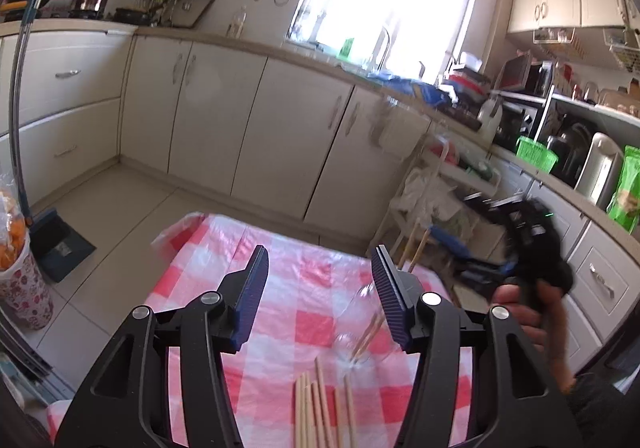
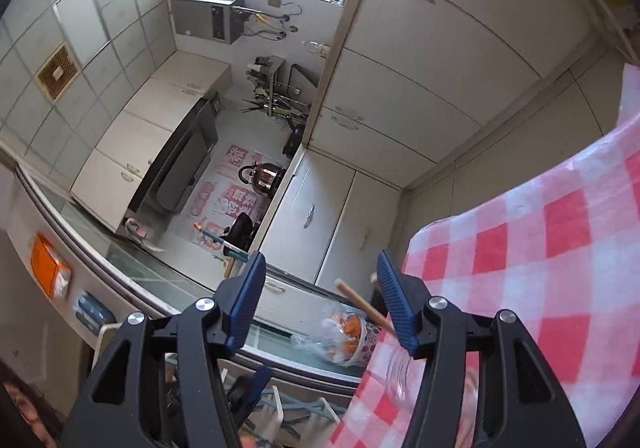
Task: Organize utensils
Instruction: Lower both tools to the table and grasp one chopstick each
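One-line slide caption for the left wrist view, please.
Open left gripper above checked tablecloth, loose chopsticks below, clear glass holding chopsticks beside.

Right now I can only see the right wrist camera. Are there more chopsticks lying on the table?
Observer: Yes. A bunch of loose chopsticks lies on the checked tablecloth, just below the left gripper.
Operator: Is the left gripper holding anything?
Observer: No. Its jaws stand open with nothing between them.
Operator: What is that glassy thing by my finger?
Observer: A clear glass holding the sorted chopsticks. It sits right beside the loose ones.
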Demonstrator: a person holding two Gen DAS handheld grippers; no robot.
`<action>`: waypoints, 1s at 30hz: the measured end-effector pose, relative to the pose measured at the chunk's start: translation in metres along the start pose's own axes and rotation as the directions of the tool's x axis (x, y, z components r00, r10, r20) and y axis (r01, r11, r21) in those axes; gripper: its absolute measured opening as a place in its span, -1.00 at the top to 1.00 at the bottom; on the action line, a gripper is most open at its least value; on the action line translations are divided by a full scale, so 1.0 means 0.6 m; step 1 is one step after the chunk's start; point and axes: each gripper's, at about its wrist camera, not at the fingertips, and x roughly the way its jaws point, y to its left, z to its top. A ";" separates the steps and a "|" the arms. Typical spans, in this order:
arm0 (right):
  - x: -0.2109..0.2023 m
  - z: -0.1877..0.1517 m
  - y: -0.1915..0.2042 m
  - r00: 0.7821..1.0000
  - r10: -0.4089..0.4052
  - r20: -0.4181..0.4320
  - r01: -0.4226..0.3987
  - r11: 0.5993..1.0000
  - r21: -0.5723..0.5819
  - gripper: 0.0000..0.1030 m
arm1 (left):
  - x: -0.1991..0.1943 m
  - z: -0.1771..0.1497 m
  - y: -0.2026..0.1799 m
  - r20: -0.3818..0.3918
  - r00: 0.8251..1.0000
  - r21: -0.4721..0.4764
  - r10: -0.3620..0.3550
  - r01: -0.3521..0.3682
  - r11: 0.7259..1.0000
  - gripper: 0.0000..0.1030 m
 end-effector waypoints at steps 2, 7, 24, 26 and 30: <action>-0.041 -0.040 0.018 0.988 -0.145 0.056 0.146 0.989 -0.022 -0.10 | 0.013 -0.007 0.012 -0.067 0.997 0.011 0.022 -0.021 1.000 0.00; -0.046 -0.208 0.044 0.811 -0.584 -0.021 0.566 0.795 -0.218 0.27 | 0.045 -0.037 0.044 -0.226 0.971 0.070 0.080 -0.066 0.995 -0.01; 0.095 -0.361 0.020 0.567 -0.824 -0.010 0.706 0.493 -0.508 0.59 | 0.122 -0.153 0.056 -0.468 0.872 0.245 0.145 -0.030 0.969 0.00; 0.116 -0.359 0.017 0.558 -0.830 0.003 0.706 0.473 -0.528 0.62 | 0.133 -0.159 0.053 -0.475 0.867 0.253 0.150 -0.029 0.967 0.00; 0.110 -0.350 0.003 0.527 -0.850 -0.010 0.713 0.448 -0.540 0.81 | 0.155 -0.174 0.038 -0.498 0.856 0.269 0.141 -0.003 0.963 0.00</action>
